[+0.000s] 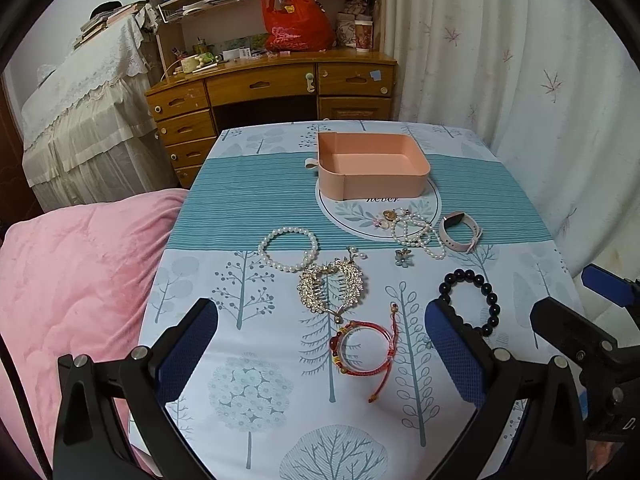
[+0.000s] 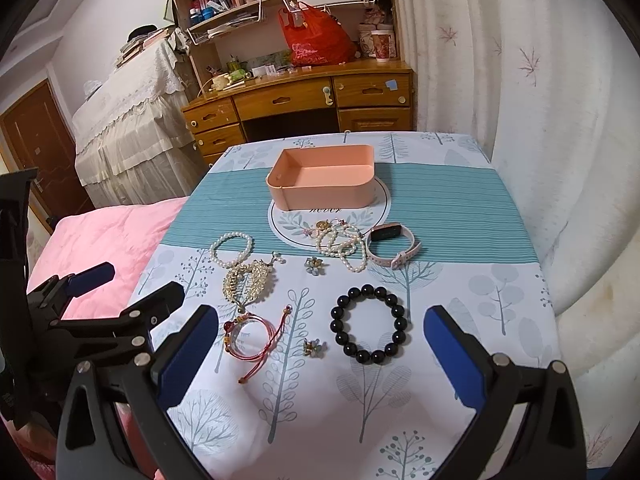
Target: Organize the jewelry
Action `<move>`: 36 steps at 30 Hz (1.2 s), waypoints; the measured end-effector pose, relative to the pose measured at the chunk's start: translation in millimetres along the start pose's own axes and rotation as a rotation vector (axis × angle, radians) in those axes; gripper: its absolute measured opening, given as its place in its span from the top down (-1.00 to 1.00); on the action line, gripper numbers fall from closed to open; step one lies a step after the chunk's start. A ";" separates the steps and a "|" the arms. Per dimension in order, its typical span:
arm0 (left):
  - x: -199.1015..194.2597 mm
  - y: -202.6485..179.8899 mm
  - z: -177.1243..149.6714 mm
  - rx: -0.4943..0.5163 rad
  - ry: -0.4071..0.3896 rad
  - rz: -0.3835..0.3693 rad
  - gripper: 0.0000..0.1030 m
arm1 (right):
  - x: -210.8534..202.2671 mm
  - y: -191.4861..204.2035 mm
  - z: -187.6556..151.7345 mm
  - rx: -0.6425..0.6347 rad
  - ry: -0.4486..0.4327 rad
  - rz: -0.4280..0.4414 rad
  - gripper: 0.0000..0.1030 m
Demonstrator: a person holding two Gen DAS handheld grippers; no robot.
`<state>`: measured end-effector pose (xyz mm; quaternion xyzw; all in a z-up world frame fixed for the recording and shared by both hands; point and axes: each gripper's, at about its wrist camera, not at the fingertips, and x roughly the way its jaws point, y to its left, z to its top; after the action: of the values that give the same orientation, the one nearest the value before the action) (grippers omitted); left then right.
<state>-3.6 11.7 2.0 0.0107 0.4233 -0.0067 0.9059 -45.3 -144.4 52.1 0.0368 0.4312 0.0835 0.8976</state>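
Note:
An empty pink box [image 1: 372, 168] [image 2: 322, 182] stands at the far middle of the table. Jewelry lies in front of it: a pearl bracelet [image 1: 288, 249] [image 2: 231, 249], a gold hair comb [image 1: 331, 285] [image 2: 250, 280], a red cord bracelet [image 1: 364, 346] [image 2: 250, 338], a black bead bracelet [image 1: 470, 300] [image 2: 370, 322], a pearl tangle [image 1: 414, 232] [image 2: 342, 246], a pink watch [image 1: 460, 232] [image 2: 392, 246], and flower earrings [image 1: 402, 258] [image 2: 314, 266] [image 2: 314, 347]. My left gripper [image 1: 322, 356] is open above the red bracelet. My right gripper [image 2: 322, 354] is open near the black beads.
The table has a tree-print cloth [image 1: 248, 320] [image 2: 480, 320]. A pink quilt [image 1: 72, 280] lies at the left. A wooden desk [image 1: 272, 92] with shelves stands behind. A curtain [image 1: 540, 60] hangs at the right.

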 end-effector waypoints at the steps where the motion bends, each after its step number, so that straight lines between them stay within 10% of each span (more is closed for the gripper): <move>1: -0.1 0.0 -0.2 -0.001 -0.001 0.000 -0.99 | 0.3 0.1 0.2 -0.001 0.001 -0.001 -1.00; 36: 2.3 -5.1 0.3 -0.003 0.006 -0.001 -0.99 | -6.0 -10.6 3.3 0.001 -0.016 0.007 -1.00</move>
<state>-2.0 6.6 0.3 0.0089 0.4261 -0.0065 0.9046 -45.2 -155.9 57.4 0.0394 0.4240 0.0863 0.9007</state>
